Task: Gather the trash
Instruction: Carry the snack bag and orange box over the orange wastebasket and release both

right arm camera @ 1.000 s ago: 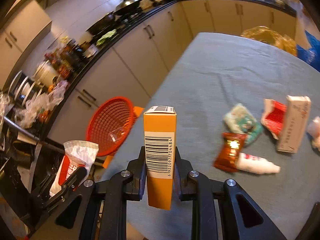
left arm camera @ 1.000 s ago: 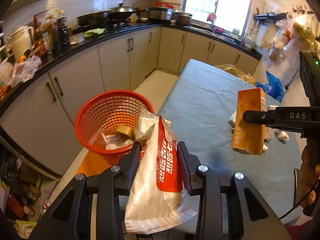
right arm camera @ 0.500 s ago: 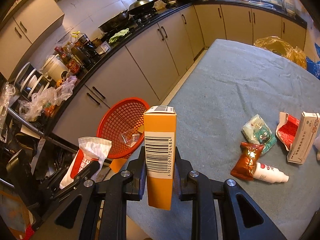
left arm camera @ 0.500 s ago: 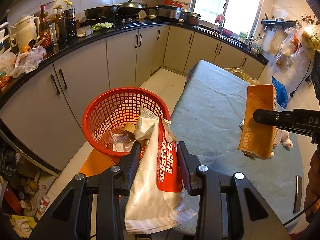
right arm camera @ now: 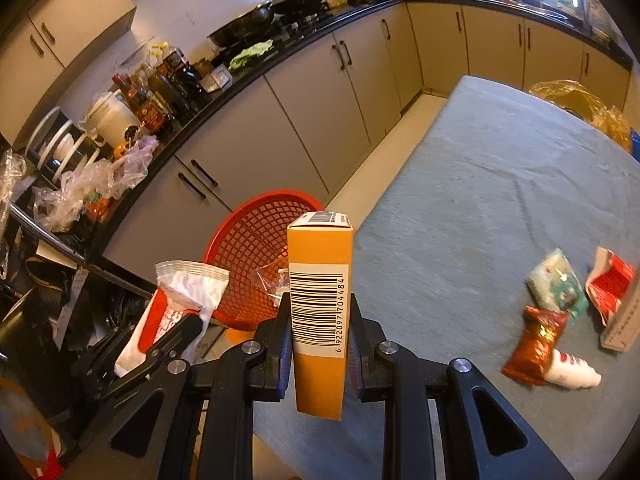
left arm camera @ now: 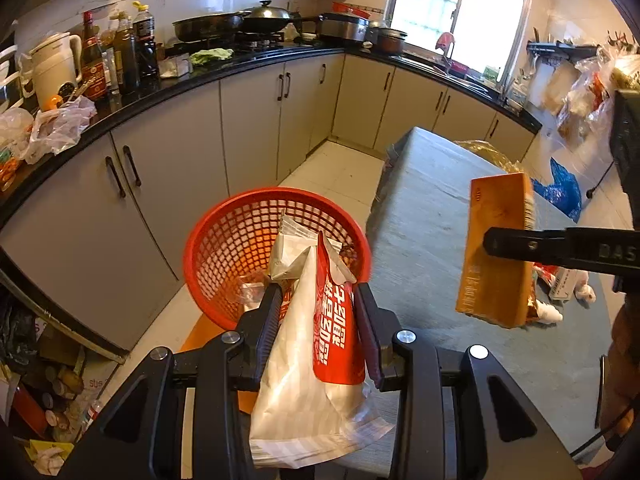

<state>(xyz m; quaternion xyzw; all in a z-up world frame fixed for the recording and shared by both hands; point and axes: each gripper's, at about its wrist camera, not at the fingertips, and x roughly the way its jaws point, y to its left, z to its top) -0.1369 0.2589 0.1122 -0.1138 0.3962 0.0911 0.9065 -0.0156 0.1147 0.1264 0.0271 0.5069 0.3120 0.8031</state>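
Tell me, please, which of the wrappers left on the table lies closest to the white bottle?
The brown-red foil wrapper: it touches the white bottle. The green packet and the torn red wrapper lie farther back.

A lived-in home kitchen.
Grey cabinets (left arm camera: 248,120) under a black worktop (left arm camera: 168,84) with wok (left arm camera: 268,14), sauce bottles (left arm camera: 120,56), kettle (left arm camera: 52,68), and a window (left arm camera: 460,12) above.

Count from my two wrist views — one red mesh basket (left arm camera: 224,236), one orange carton (right arm camera: 320,300), one red-and-white bag (left arm camera: 316,356). On the table (right arm camera: 480,184) I count five loose items — three wrappers, one bottle, one box.
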